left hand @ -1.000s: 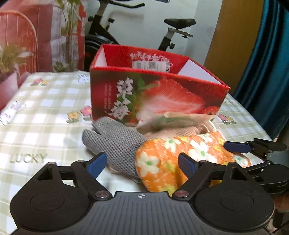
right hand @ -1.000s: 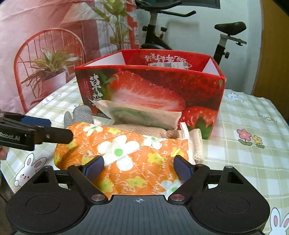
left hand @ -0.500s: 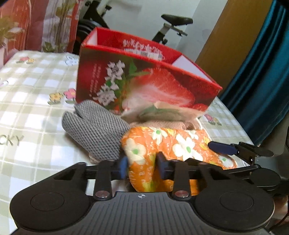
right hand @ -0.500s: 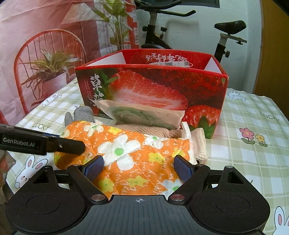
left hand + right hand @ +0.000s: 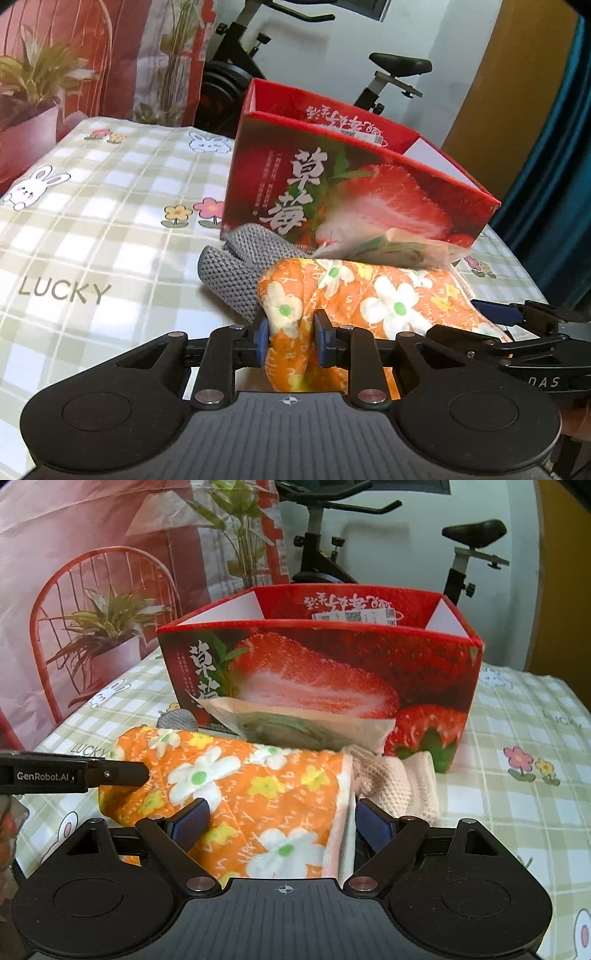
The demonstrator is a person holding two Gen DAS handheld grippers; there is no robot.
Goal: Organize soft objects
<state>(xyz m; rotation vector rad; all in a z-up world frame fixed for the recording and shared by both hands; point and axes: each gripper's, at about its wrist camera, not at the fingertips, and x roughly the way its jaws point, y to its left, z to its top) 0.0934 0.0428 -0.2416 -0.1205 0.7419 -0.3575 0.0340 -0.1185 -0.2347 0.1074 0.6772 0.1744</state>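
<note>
Orange floral cloth (image 5: 369, 295) pinched in left tongs (image 5: 290, 341); tablecloth (image 5: 74, 258) reads "LUCKY".

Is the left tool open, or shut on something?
Shut: the left tool pinches an end of the orange floral cloth between its blue pads.

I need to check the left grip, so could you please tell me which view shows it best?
The left wrist view: the left gripper is shut on the orange floral cloth, bunched between its pads. The right wrist view shows only one finger from the side.
</note>
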